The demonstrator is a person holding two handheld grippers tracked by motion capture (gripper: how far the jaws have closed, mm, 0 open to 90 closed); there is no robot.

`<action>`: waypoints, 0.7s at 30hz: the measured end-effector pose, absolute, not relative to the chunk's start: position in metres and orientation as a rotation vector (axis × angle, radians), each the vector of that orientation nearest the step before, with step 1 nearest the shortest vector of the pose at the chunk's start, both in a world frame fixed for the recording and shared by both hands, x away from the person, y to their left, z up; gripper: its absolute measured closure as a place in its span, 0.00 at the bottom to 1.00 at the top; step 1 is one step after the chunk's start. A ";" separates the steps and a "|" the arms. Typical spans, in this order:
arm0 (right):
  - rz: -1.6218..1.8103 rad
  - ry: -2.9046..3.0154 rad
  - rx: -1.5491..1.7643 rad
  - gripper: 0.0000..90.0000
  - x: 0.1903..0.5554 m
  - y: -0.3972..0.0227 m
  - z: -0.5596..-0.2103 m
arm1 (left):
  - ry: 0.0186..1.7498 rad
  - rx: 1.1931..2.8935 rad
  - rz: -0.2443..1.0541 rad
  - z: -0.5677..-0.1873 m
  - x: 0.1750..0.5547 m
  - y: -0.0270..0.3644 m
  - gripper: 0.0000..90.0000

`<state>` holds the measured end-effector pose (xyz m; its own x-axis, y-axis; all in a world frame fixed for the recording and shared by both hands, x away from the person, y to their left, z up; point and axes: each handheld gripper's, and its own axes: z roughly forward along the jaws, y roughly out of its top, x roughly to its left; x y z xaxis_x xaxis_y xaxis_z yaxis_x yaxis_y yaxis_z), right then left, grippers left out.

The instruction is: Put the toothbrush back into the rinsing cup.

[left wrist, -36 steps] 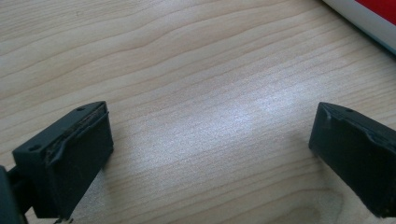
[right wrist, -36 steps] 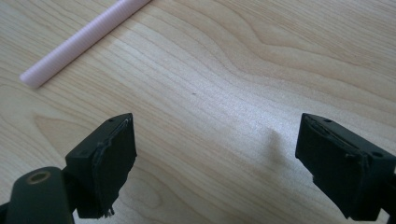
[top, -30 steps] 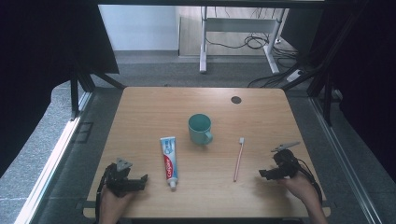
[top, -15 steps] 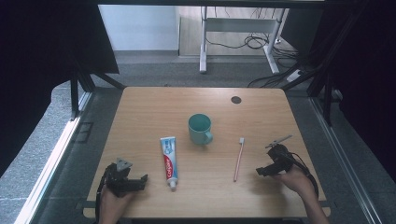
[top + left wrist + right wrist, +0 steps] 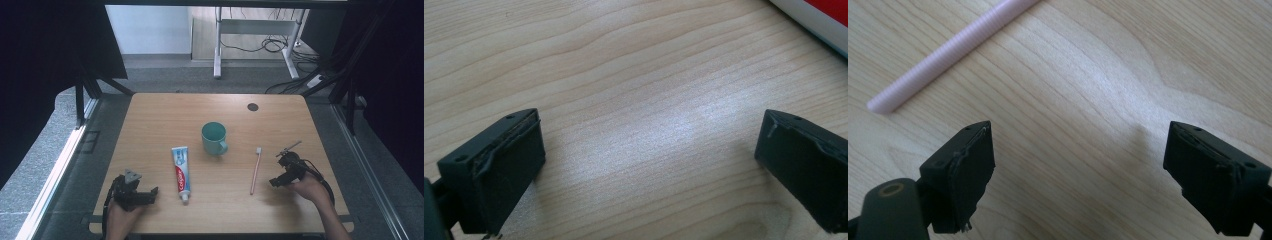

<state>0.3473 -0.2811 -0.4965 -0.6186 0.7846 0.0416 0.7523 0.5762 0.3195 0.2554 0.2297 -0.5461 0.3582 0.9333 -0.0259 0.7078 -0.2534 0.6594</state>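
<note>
A pink toothbrush (image 5: 255, 170) lies on the wooden table (image 5: 165, 115), right of centre, bristles at the far end. My right gripper (image 5: 274, 182) stands open just to its right, low over the wood. In the right gripper view the ribbed pink toothbrush handle (image 5: 950, 50) lies ahead and to the left of my open right gripper (image 5: 1075, 170), with bare wood between the jaws. A teal mug (image 5: 214, 138) stands mid-table. A toothpaste tube (image 5: 181, 170) lies left of centre, cap toward me. My left gripper (image 5: 151, 192) rests open near the front left; a corner of the tube (image 5: 819, 20) shows beyond my left gripper (image 5: 649, 165).
A small dark round disc (image 5: 253, 106) sits near the table's far edge. Beyond the table are a grey floor, a white desk frame (image 5: 218, 45) and cables. Dark curtains flank both sides. Bare wood lies between the tube and the toothbrush.
My right gripper has slid left across the table toward the toothbrush. The left gripper, the mug, the tube and the toothbrush have stayed where they were.
</note>
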 end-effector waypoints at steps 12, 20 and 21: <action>0.422 2.730 1.307 0.15 0.358 -0.260 -0.493 | 1.419 2.044 0.504 -0.546 0.255 0.230 0.00; 0.303 2.782 1.275 0.17 0.368 -0.243 -0.491 | 1.418 2.044 0.504 -0.546 0.255 0.230 0.00; 0.284 2.788 1.275 0.17 0.369 -0.241 -0.491 | 1.418 2.044 0.504 -0.546 0.255 0.230 0.00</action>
